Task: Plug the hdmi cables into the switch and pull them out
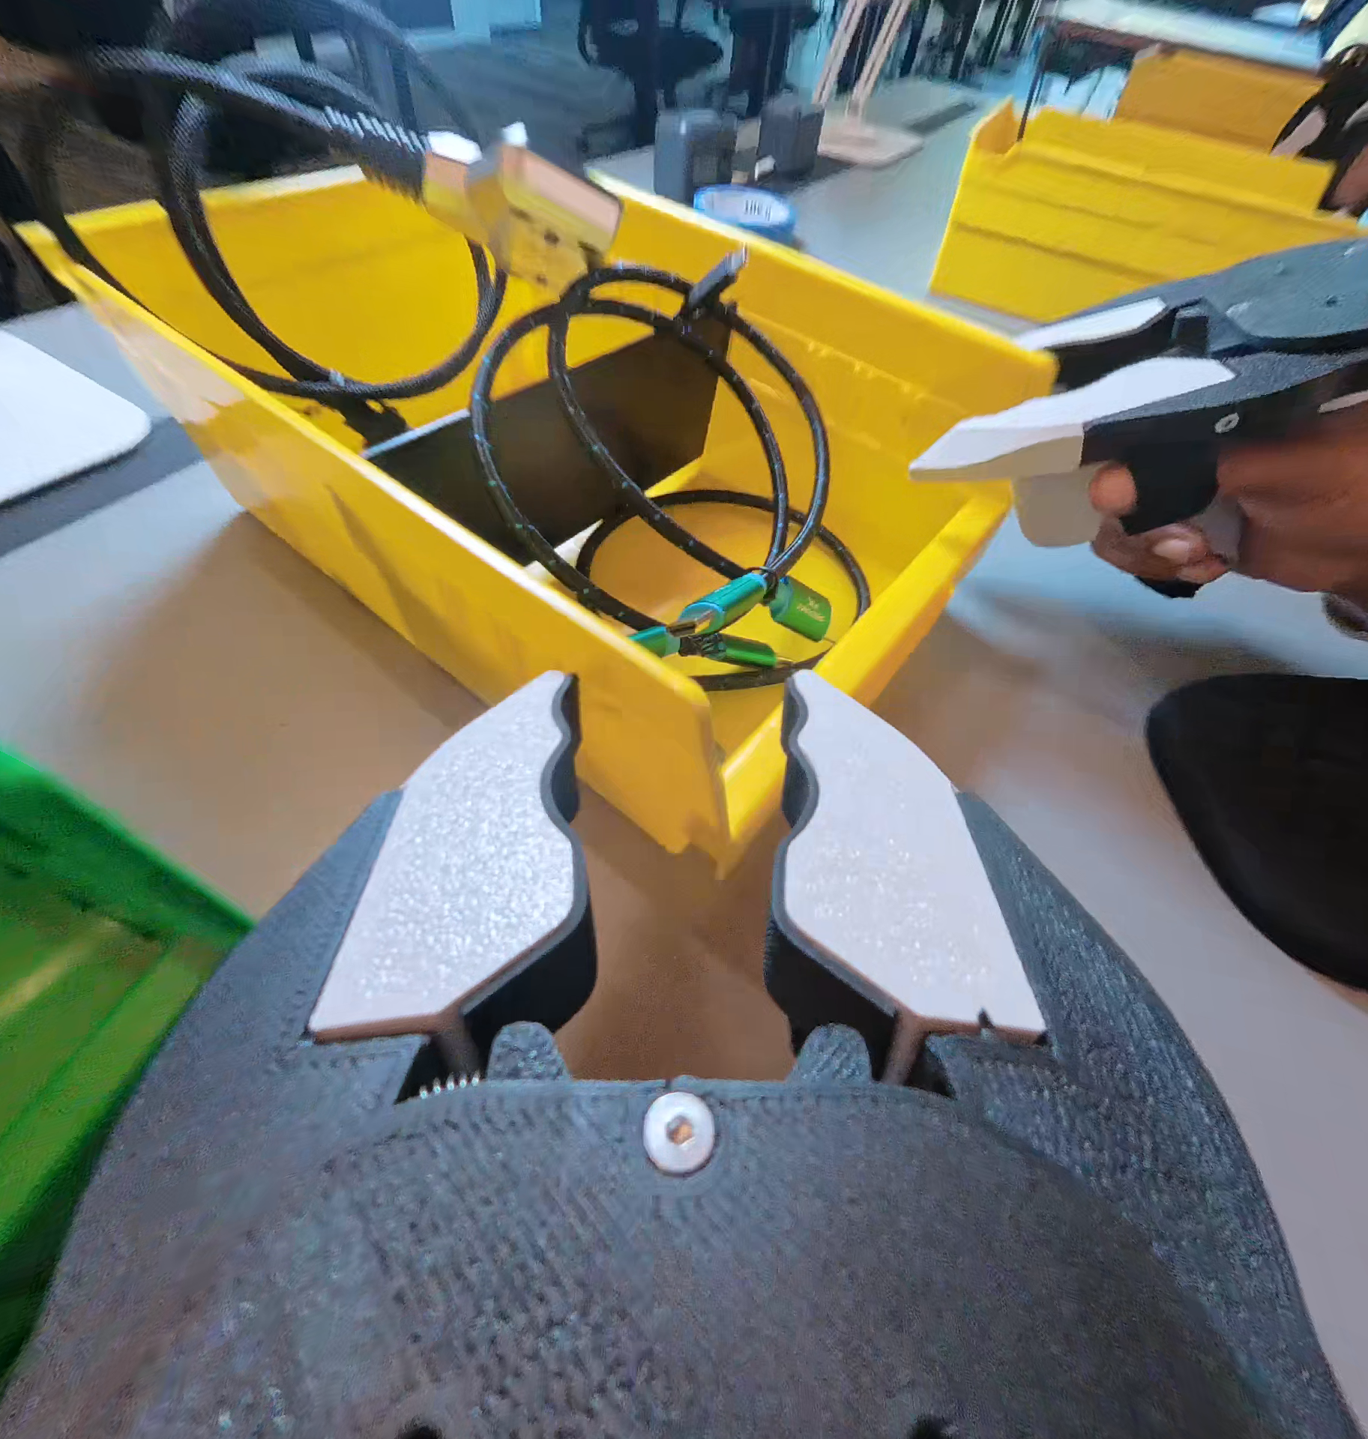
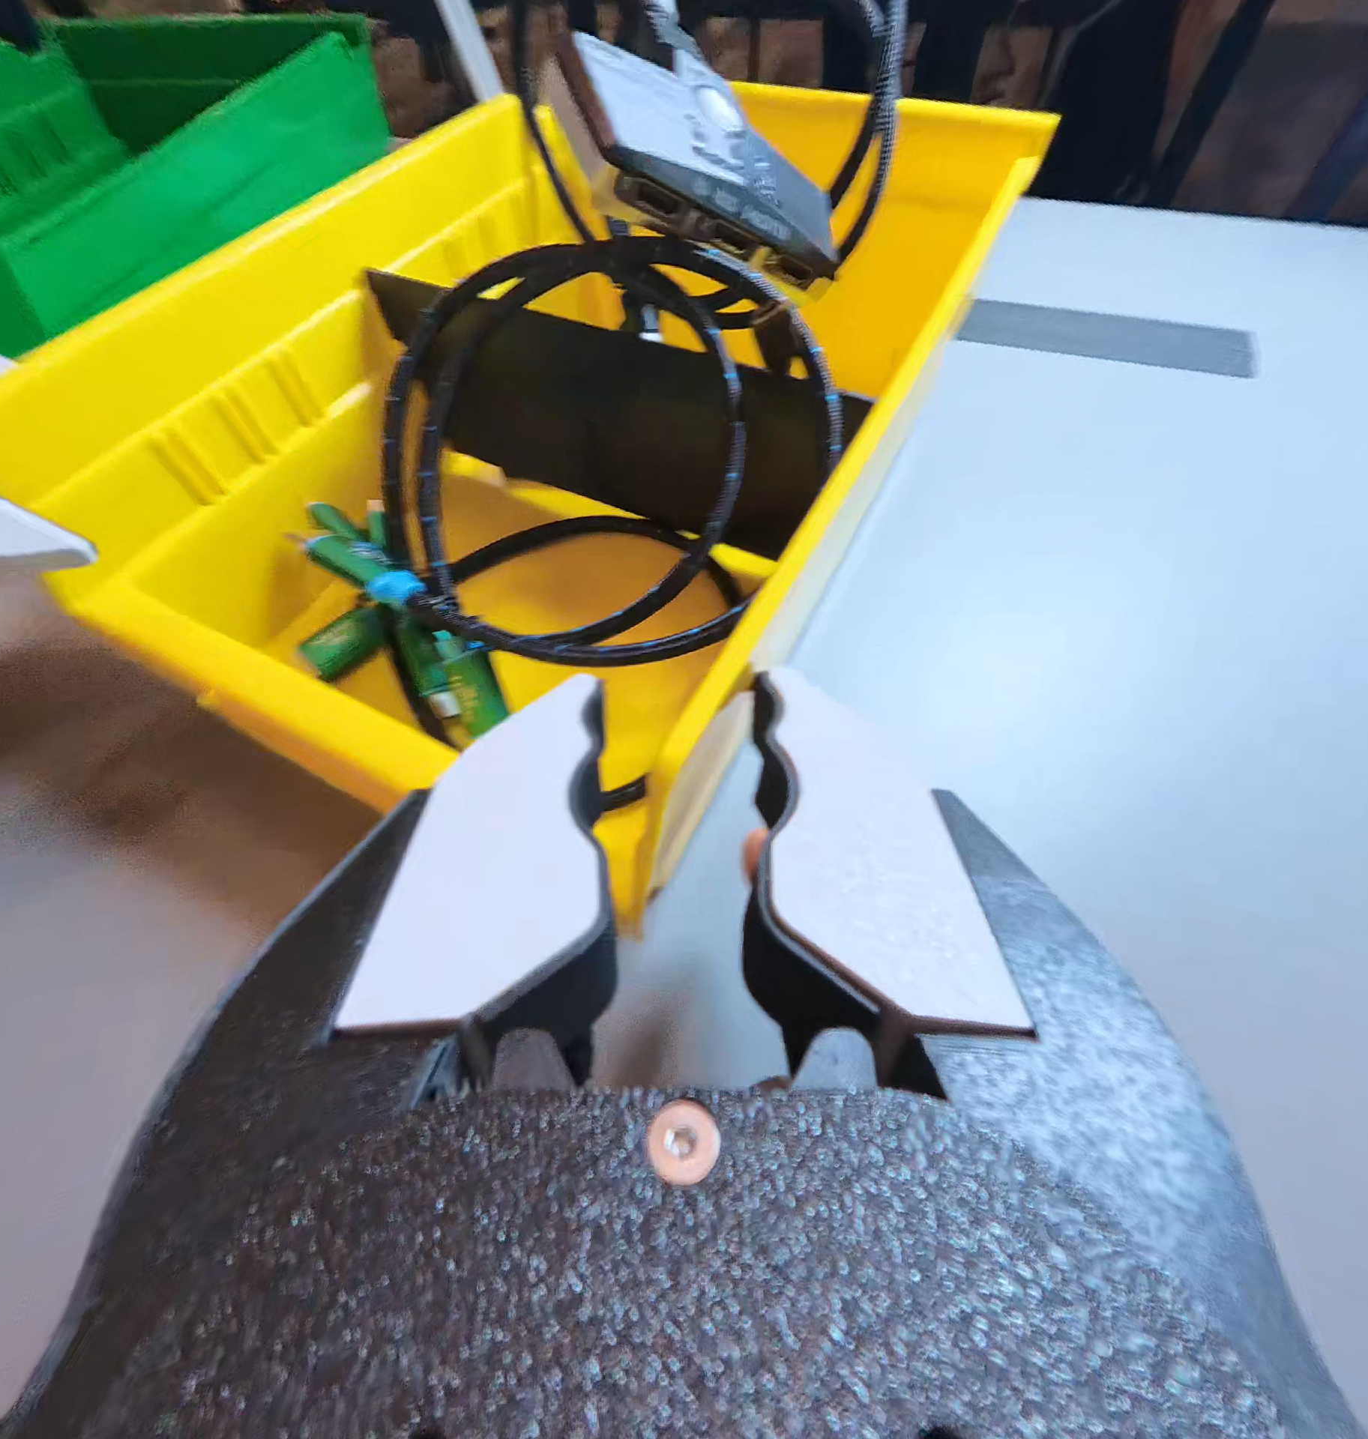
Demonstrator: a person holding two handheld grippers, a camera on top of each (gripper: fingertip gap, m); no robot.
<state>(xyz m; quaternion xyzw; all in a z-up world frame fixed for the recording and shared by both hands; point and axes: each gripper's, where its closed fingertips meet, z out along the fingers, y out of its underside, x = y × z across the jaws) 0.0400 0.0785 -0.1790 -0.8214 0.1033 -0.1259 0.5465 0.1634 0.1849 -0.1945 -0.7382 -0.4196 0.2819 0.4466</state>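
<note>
Both tongs, left (image 1: 680, 685) and right (image 2: 677, 685), gaping wide, holding nothing, hovering beside yellow plastic bin (image 2: 236, 389); coiled black braided HDMI cables (image 2: 587, 467) lying inside, flat black switch box (image 2: 712, 163) hanging above.

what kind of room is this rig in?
Probably an office or lab workspace, not a home. Office chairs stand behind the table, yellow bins sit on neighbouring desks, and green bins are lined up beside the one with the cables.

Looped cables (image 1: 649, 436) and black divider (image 1: 587, 436) crowd the yellow bin (image 1: 447, 576)
</note>
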